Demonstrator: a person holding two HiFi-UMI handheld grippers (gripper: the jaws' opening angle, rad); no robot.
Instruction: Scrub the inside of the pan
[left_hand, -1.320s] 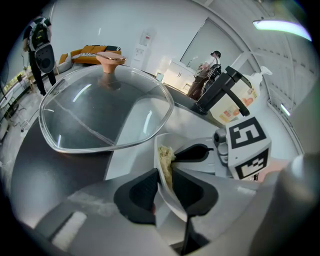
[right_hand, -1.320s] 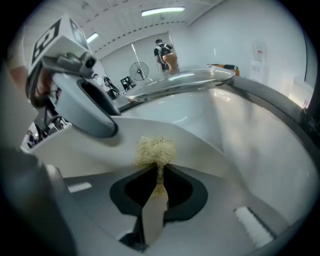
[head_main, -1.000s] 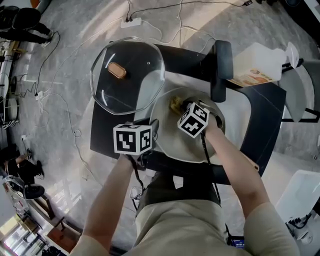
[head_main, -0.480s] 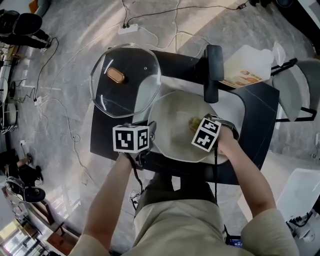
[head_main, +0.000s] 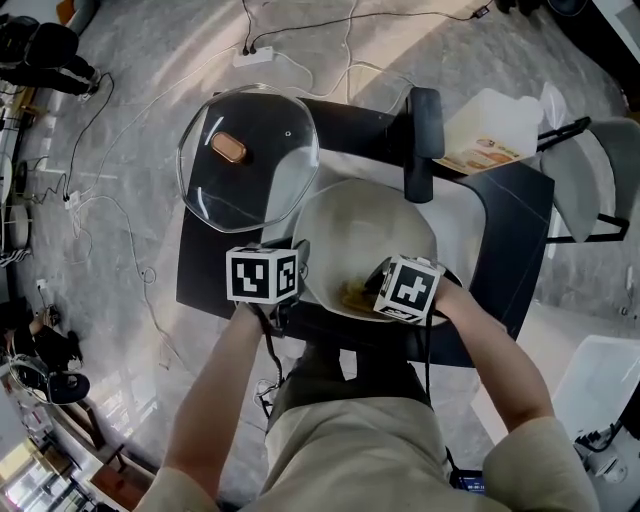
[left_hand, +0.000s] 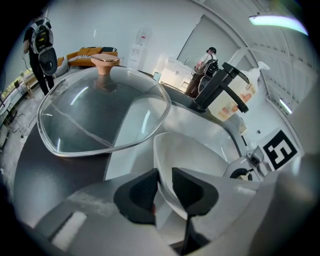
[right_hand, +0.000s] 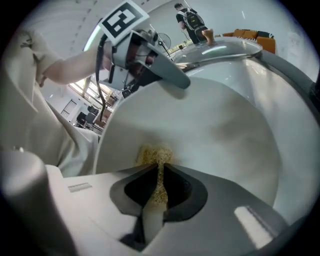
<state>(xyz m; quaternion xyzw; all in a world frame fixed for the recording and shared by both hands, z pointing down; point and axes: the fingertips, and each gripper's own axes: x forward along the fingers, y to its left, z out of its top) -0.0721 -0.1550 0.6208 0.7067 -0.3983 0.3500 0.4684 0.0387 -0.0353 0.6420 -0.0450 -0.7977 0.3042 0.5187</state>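
Note:
The pan has a pale inside and a black handle that points away from me; it sits on the black table. My left gripper is shut on the pan's left rim, with one pad on either side of the wall. My right gripper is at the pan's near edge, shut on a yellow-brown scrub pad. The pad presses on the pan's inner wall and also shows in the head view as a yellowish patch.
A glass lid with a copper knob lies left of the pan, overhanging the table's far left corner. A pale jug stands at the far right, by the handle. Cables trail on the floor. A chair frame is at the right.
My right gripper has swept with the scrub pad from the pan's far side, across its right side, to its near edge. The left gripper has kept its hold on the rim.

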